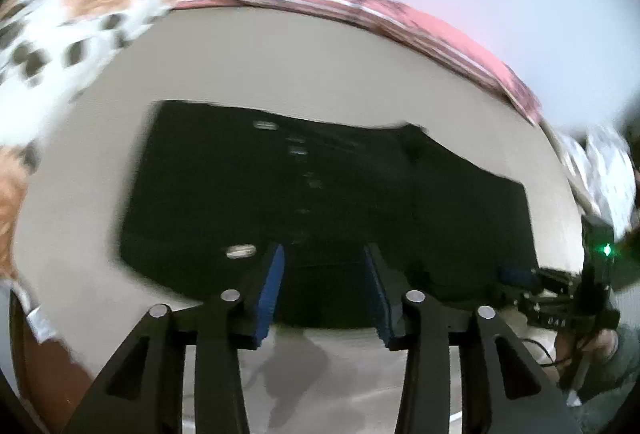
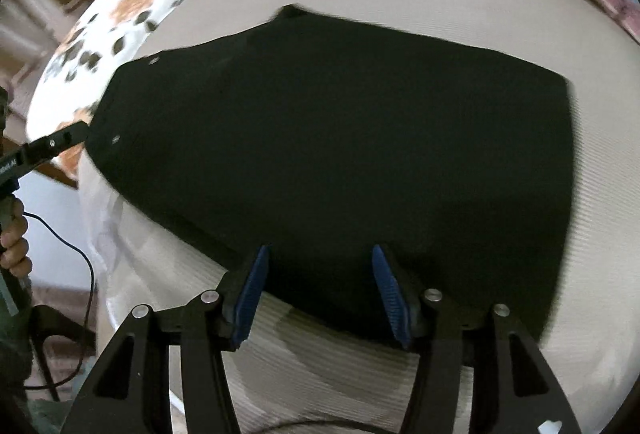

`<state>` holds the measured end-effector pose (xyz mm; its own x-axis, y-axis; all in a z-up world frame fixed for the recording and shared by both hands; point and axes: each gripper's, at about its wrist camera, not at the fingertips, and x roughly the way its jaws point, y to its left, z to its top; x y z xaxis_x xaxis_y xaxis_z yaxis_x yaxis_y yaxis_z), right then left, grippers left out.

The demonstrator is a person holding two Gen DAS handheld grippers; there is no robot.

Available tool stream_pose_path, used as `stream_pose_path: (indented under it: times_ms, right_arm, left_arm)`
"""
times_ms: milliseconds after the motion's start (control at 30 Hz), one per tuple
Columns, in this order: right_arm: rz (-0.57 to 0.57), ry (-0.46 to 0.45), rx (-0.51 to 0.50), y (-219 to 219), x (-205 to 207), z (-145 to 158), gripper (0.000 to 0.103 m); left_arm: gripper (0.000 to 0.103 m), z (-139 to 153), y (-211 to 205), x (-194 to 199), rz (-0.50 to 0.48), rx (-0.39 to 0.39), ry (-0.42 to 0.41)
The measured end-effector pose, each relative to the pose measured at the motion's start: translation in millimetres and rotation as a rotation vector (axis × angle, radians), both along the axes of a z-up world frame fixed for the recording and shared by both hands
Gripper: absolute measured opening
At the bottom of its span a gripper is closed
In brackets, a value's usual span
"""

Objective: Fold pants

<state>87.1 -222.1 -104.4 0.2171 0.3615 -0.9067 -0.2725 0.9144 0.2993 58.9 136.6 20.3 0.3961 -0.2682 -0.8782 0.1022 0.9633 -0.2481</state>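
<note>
Grippers left (image 1: 325, 276) and right (image 2: 318, 274) tilted steeply down over folded pants (image 2: 340, 153), jaws parted, empty.

Blurred by motion – small metal studs (image 1: 241, 250) on the black pants (image 1: 320, 193). Cut off at the edge – spotted pillow (image 1: 52, 45), other gripper's handle (image 2: 44, 147).

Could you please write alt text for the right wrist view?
Folded black pants lie flat on a beige bed, below the right gripper, whose blue-padded jaws stand open and empty. A spotted pillow sits at the far left.
</note>
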Motion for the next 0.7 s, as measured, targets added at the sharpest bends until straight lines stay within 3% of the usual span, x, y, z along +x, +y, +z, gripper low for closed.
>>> stream_pose_path:
  times_ms: [100,167,333,433,700]
  right_arm:
    - [0.072,-0.004,0.003,28,3,0,0.053]
    - [0.123,0.005,0.016,46,5,2,0.053]
    - [0.169,0.028,0.101,70,18,13,0.053]
    - [0.151,0.014,0.114,75,23,21,0.054]
    - [0.045,-0.012,0.091,58,38,29,0.056]
  left_arm:
    - [0.045,2,36,-4,0.092,0.002,0.004]
    - [0.046,-4,61,-6,0.153,-0.040,0.042]
    - [0.046,-37,103,-11,0.248,-0.248,0.167]
    - [0.046,-49,116,-12,0.256,-0.374,0.181]
    - [0.046,-94,144,-9,0.357,-0.579,0.273]
